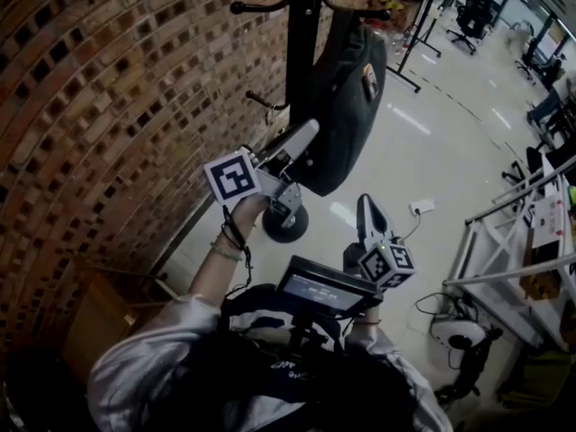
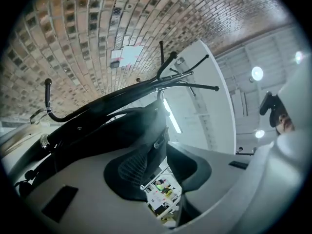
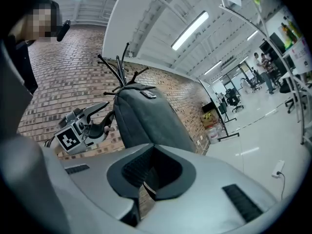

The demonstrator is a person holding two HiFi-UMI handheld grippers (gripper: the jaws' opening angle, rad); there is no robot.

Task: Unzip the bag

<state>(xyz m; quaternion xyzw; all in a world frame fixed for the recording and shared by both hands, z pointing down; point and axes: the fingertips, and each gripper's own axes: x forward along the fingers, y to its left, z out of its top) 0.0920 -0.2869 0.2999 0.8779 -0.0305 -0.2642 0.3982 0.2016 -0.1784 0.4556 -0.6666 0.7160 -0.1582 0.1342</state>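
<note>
A dark grey bag (image 1: 344,106) hangs from a black coat rack (image 1: 301,43) in front of the brick wall. My left gripper (image 1: 304,140) is raised to the bag's left side, its tips at the fabric. In the left gripper view its jaws (image 2: 163,182) stand open with a clear gap, and nothing is pinched. The bag (image 2: 112,135) fills the space just ahead, and a small metal pull (image 2: 157,144) shows on its edge. My right gripper (image 1: 364,207) is lower, pointing up, apart from the bag. Its pads (image 3: 132,175) meet with nothing between them. The bag (image 3: 146,118) hangs ahead of it.
The brick wall (image 1: 108,106) runs along the left. The rack's round base (image 1: 286,225) stands on the pale floor. A cardboard box (image 1: 103,318) sits at lower left. White tables (image 1: 513,241) and a power strip (image 1: 421,207) lie to the right, office chairs (image 1: 472,16) farther off.
</note>
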